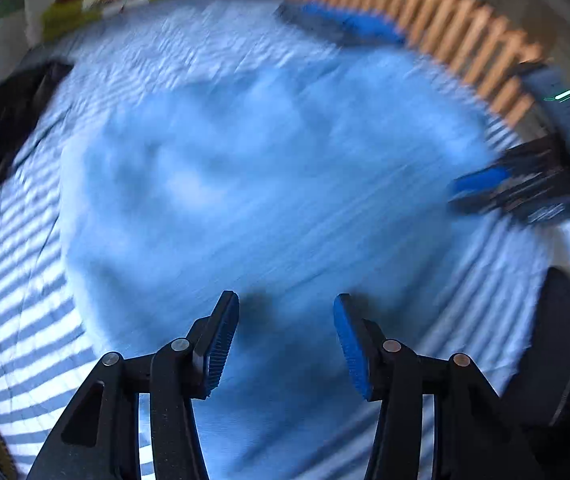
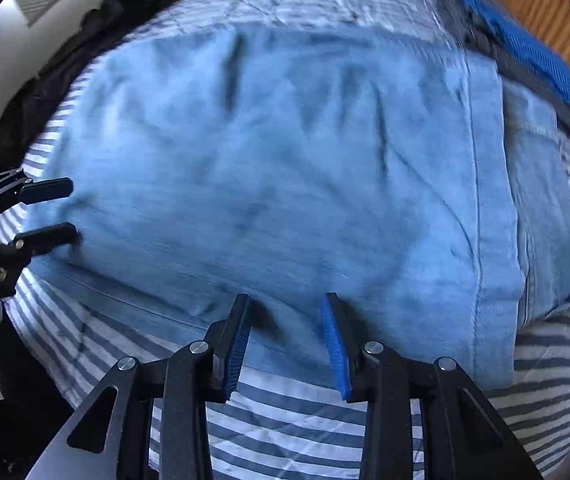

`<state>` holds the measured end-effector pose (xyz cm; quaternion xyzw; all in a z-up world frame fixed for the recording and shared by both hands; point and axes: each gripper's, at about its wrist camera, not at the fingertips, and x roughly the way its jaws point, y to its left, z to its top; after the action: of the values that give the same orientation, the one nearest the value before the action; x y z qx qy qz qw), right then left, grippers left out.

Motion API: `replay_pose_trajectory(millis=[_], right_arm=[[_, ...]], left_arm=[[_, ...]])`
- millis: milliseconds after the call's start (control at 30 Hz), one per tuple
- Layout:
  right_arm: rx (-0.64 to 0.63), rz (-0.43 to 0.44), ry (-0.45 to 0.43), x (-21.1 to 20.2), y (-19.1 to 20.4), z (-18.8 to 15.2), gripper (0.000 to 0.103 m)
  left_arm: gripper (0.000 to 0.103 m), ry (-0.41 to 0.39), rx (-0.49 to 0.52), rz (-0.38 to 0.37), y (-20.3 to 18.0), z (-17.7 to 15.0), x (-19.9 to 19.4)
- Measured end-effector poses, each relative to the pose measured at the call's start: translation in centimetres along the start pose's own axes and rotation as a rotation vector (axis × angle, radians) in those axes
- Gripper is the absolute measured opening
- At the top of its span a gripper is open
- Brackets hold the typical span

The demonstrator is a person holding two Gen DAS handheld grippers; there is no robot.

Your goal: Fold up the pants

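Light blue pants (image 2: 285, 168) spread on a bed with a striped sheet (image 2: 293, 416), already doubled into a wide, fairly flat block, one seamed edge running down the right side in the right wrist view. Wrinkles across the top layer, not smoothed. Probably mid-fold: at least one fold made, another likely left to bring the block down to a compact packet. Left claw (image 1: 285, 320) released, fingers spread with only cloth below them, nothing pinched. Right claw (image 2: 287, 320) also released, narrower gap, poised just above the near edge of the pants, no fabric between the pads. Left wrist view too blurred for finer detail. Wooden slats (image 1: 465, 52) beyond the bed.
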<state>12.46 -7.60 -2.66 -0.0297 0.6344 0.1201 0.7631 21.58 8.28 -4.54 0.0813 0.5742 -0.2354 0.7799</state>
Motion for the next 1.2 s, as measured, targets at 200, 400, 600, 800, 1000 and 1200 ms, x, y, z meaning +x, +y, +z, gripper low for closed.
replay_pose_trajectory(millis=[200,400,600,800,1000,1200], right_arm=[[0.053,0.018,-0.144,-4.9,-3.2,1.9,0.031],[0.168,0.173,-0.210,-4.7,-5.7,8.5,0.031],[0.125,0.081,-0.175,0.8,-5.0,14.1,0.029],[0.165,0.014,-0.202,0.9,-5.7,15.5,0.016],[0.061,0.243,-0.191,-4.5,-3.0,7.2,0.016],[-0.044,0.078,-0.041,-0.1,-0.1,1.6,0.014]], left_arm=[[0.053,-0.103,-0.067,-0.011,2.4,3.4,-3.3],[0.053,-0.121,-0.006,-0.059,1.5,9.5,-1.1],[0.053,-0.102,-0.033,0.018,3.6,14.8,5.4],[0.051,-0.110,-0.056,0.034,5.1,15.0,5.2],[0.052,-0.070,0.075,-0.154,0.8,13.4,2.8],[0.055,-0.013,0.150,0.119,0.5,11.8,7.0]])
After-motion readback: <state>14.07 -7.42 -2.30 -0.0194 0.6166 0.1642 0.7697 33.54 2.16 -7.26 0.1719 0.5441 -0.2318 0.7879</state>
